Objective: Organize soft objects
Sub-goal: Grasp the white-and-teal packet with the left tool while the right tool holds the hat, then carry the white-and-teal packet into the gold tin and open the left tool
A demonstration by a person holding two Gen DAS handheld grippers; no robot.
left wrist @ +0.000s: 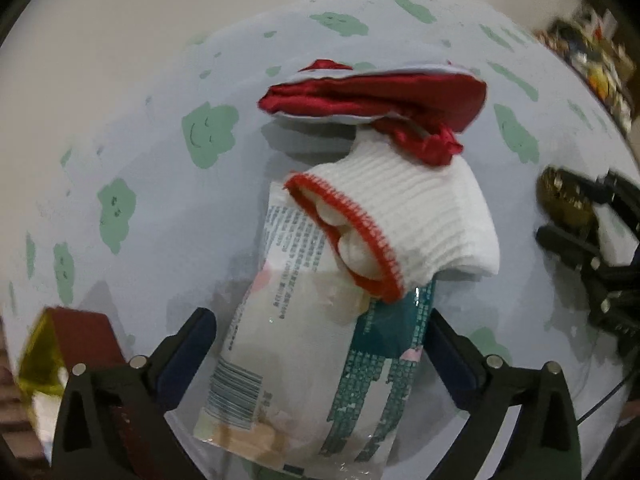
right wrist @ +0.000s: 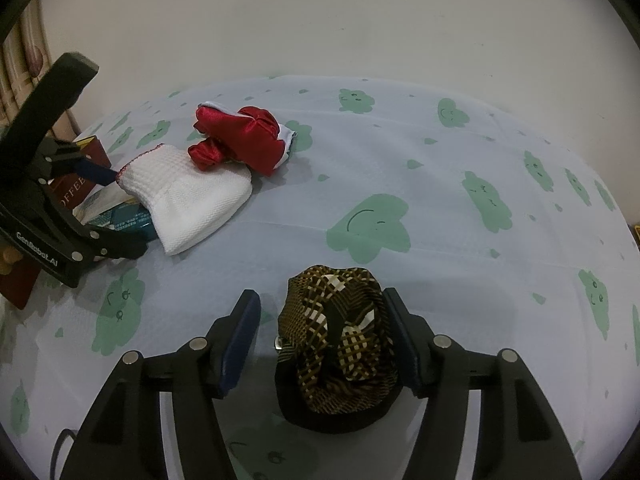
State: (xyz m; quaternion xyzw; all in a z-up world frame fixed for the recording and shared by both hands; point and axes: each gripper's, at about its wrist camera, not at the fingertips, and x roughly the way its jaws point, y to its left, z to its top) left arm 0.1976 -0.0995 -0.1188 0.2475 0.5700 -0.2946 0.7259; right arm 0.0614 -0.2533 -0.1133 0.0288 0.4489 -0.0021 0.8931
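White knitted glove (left wrist: 404, 216) with red-stitched cuff, the landmark, lies on the cloud-print sheet (right wrist: 460, 184). A red satin pouch (left wrist: 372, 100) touches its far end; a tissue pack (left wrist: 304, 364) lies beneath its cuff, between the wide-spread left gripper (left wrist: 320, 340) jaws. To the glove's right, the right gripper (right wrist: 322, 340), also spread, flanks a brown checked cloth bundle (right wrist: 340, 344).

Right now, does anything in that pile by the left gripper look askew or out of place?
Yes. The white glove lies crooked, half on the plastic tissue pack and half off, and the red satin cloth is bunched, one knotted end draped onto the glove. The pack sits between the open fingers of the left gripper. No damage shows.
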